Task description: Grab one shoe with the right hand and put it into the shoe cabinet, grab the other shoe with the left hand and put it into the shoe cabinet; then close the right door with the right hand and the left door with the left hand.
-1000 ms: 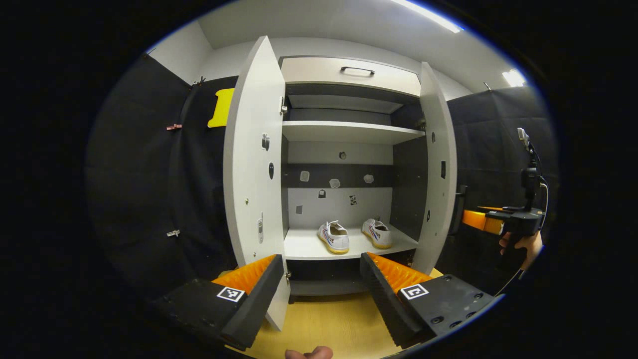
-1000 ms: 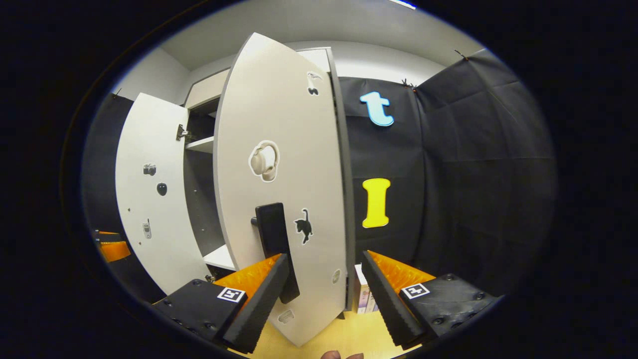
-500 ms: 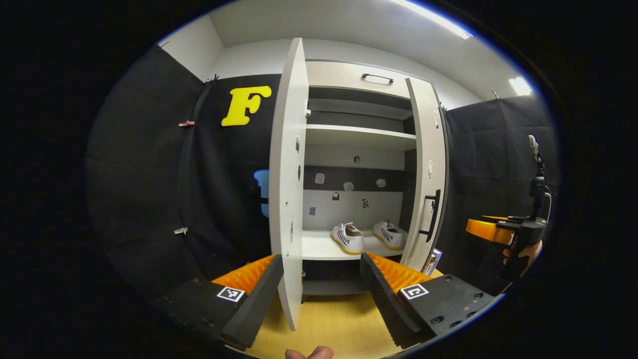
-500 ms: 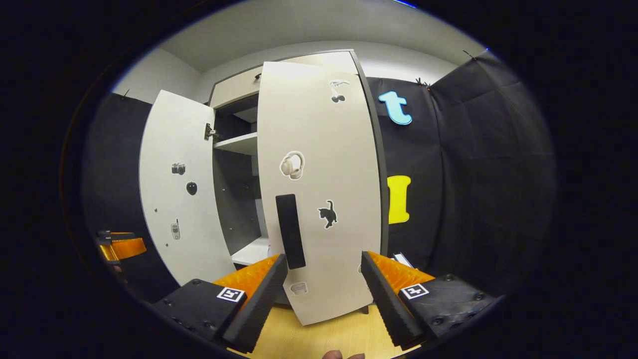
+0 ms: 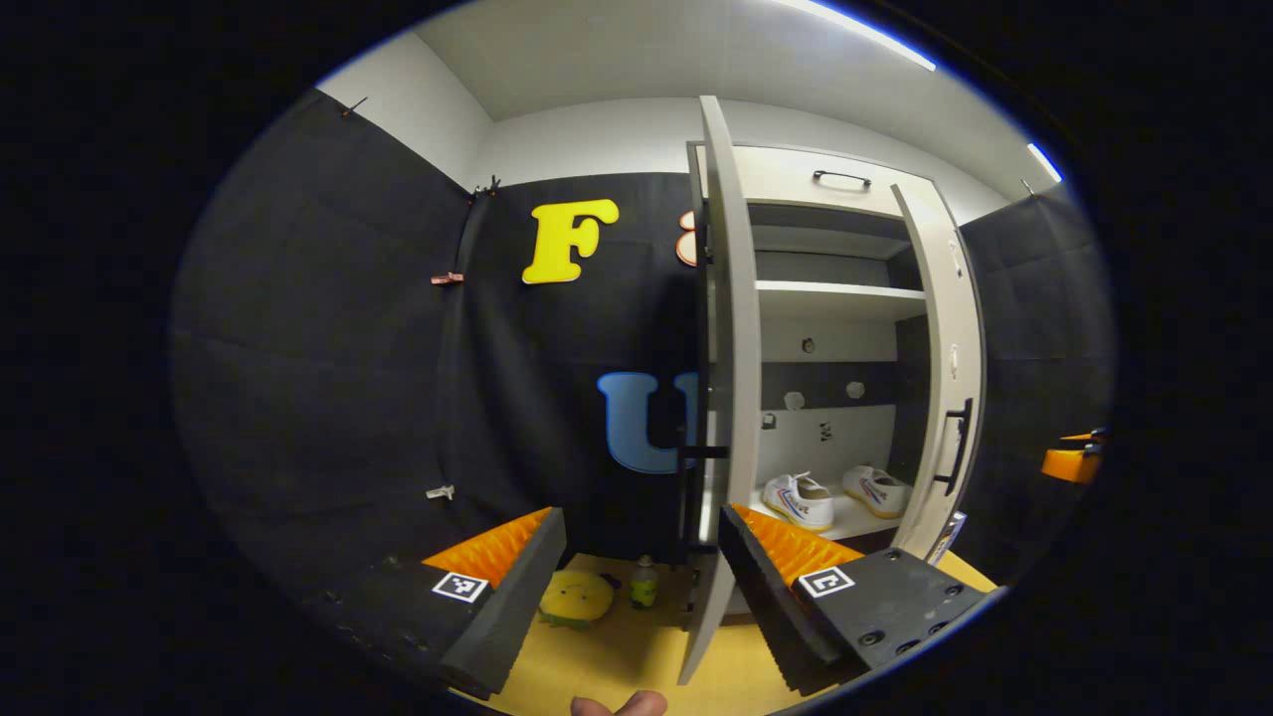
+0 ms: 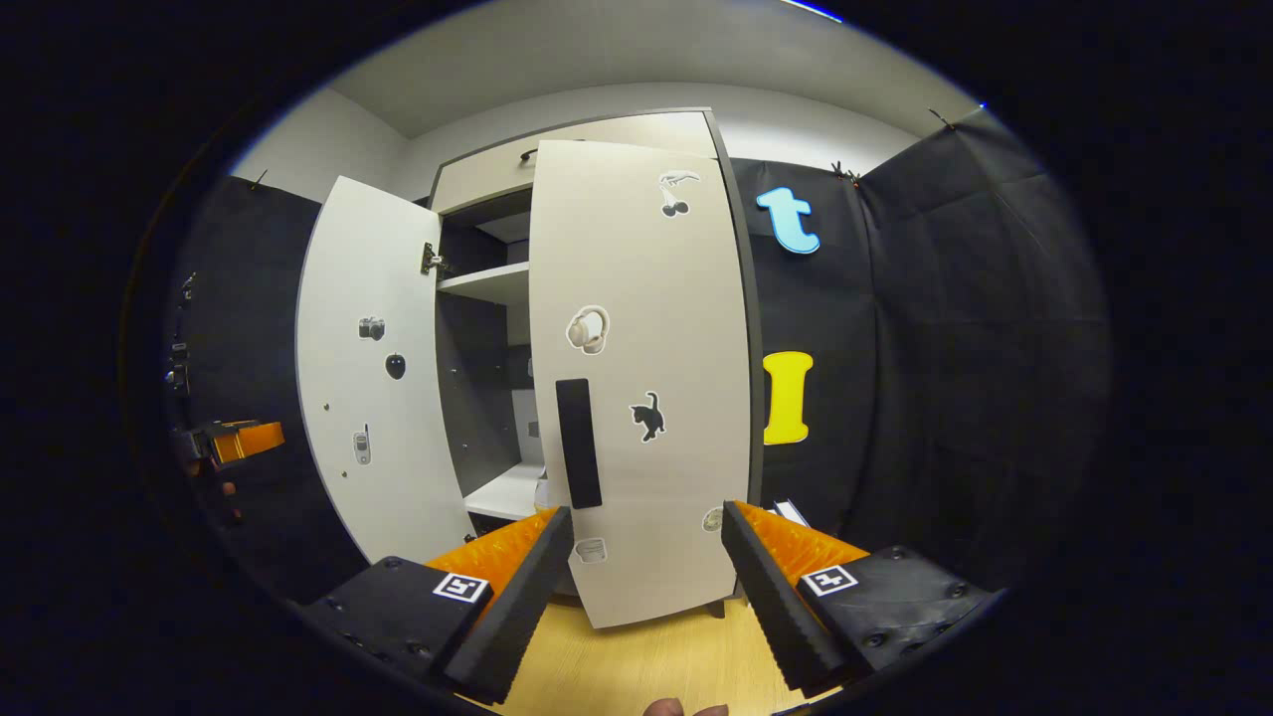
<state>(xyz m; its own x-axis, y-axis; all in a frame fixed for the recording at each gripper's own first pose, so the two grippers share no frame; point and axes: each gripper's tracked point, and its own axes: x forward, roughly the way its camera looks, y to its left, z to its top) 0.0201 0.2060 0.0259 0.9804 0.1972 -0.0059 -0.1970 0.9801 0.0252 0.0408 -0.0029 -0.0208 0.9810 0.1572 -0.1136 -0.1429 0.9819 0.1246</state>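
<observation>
Two white shoes, one beside the other, rest on a lower shelf of the white shoe cabinet. In the left gripper view the left door stands edge-on, wide open, with my open left gripper just in front of its lower edge. In the right gripper view the right door is partly swung in, its dark handle above my open right gripper. The left door and the left gripper show at left there. The right gripper shows at the far right of the left gripper view.
A yellow plush toy and a small green bottle sit on the wooden floor left of the cabinet. A box leans by the cabinet's right side. Black cloth walls surround the booth.
My left gripper swung leftward, so the left door now appears edge-on and floor items came into view. The right door has swung further toward shut, with the right gripper following it.
</observation>
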